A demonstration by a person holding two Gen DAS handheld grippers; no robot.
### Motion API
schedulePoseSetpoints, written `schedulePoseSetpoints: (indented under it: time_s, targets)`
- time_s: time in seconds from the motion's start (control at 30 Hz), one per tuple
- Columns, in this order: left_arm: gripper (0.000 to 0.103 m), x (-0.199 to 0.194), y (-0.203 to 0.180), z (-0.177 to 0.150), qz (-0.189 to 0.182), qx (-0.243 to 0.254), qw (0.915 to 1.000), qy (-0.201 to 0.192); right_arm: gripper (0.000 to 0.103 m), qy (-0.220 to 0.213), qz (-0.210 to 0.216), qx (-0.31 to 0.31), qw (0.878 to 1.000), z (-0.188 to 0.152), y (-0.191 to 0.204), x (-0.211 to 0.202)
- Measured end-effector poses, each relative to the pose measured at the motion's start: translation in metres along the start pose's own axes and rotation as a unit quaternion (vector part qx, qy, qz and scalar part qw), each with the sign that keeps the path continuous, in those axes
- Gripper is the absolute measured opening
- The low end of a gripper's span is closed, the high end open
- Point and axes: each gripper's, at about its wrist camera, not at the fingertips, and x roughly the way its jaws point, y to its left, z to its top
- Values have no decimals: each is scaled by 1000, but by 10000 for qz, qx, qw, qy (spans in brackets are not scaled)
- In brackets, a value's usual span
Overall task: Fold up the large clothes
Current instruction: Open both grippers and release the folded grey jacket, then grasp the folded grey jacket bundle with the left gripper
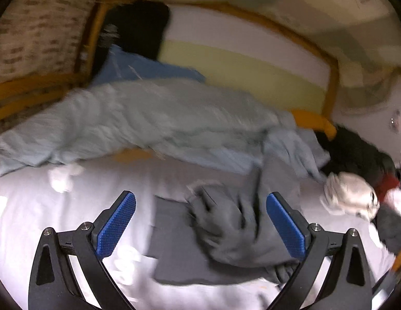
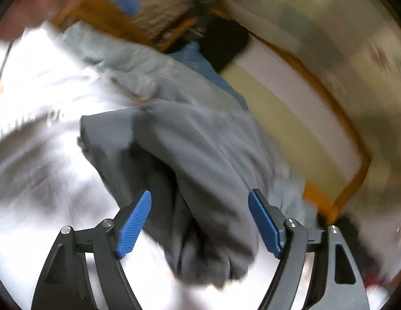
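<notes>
Heavy motion blur in both fisheye views, white sheet (image 1: 32, 206) blown out, dark curved edges

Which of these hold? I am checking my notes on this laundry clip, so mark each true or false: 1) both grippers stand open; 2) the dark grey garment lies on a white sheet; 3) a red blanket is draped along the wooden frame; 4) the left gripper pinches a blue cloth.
1) True: the left gripper and the right gripper both stand open, pads clear of cloth.
2) True: the crumpled dark grey garment lies on the white bed sheet.
3) False: the long cloth along the orange wooden frame is a pale blue-grey garment.
4) False: the left gripper holds nothing; the blue cloth lies far behind.
</notes>
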Motion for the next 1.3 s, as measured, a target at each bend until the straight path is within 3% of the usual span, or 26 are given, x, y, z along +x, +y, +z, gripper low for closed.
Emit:
schedulePoseSetpoints:
  time_s: [0.13,0.3,0.33,0.43,0.53,0.57,0.67,0.73,0.77,0.8,0.87,1.0,1.1,1.2,1.3]
  targets:
    - [101,47,-36,-18,115,387,9979,503,81,447,349,1387,9887,-30,-62,1]
    - [101,94,-39,-30,-154,-73,9948,1005,81,1001,1295,3004,9397,-69,-128,39]
    - [101,100,-35,-31,-339,-281,9934,1056,81,1073,1528,3147,9307,-74,-135,49]
    - [95,109,-31,-32,-903,-686,9876,1088,75,1232,1879,3188,9208,-81,-141,73]
    - [80,110,-39,-28,-970,-469,9892,992,69,1237,2224,3169,9137,-78,-137,91]
    - [73,110,-42,-26,-1009,-421,9894,953,69,1248,2238,3168,9132,-77,-135,95]
    - [65,116,-46,-20,-1064,-463,9894,876,70,1223,2099,3064,9204,-72,-130,102]
    - [54,121,-45,-17,-1114,-555,9884,872,69,1212,2087,3029,9219,-71,-129,104]
    - [41,122,-45,-15,-1074,-596,9886,876,68,1194,2066,2976,9244,-70,-128,103]
    - [35,120,-44,-13,-1030,-597,9893,838,65,1157,2032,2900,9280,-69,-127,101]
    - [29,107,-46,-8,-921,-525,9925,607,62,1083,2019,2752,9337,-66,-125,97]
    - [25,50,-55,3,-742,-248,9968,-156,61,952,1955,2252,9497,-49,-115,79]
    - [25,10,-51,11,-390,-46,9971,-651,64,712,1751,1815,9650,-35,-103,53]
    - [25,-6,-21,16,10,-176,9975,-677,65,530,1640,1823,9680,-32,-101,34]
    - [25,3,12,7,303,-470,9977,-377,64,550,1534,2076,9645,-35,-111,35]
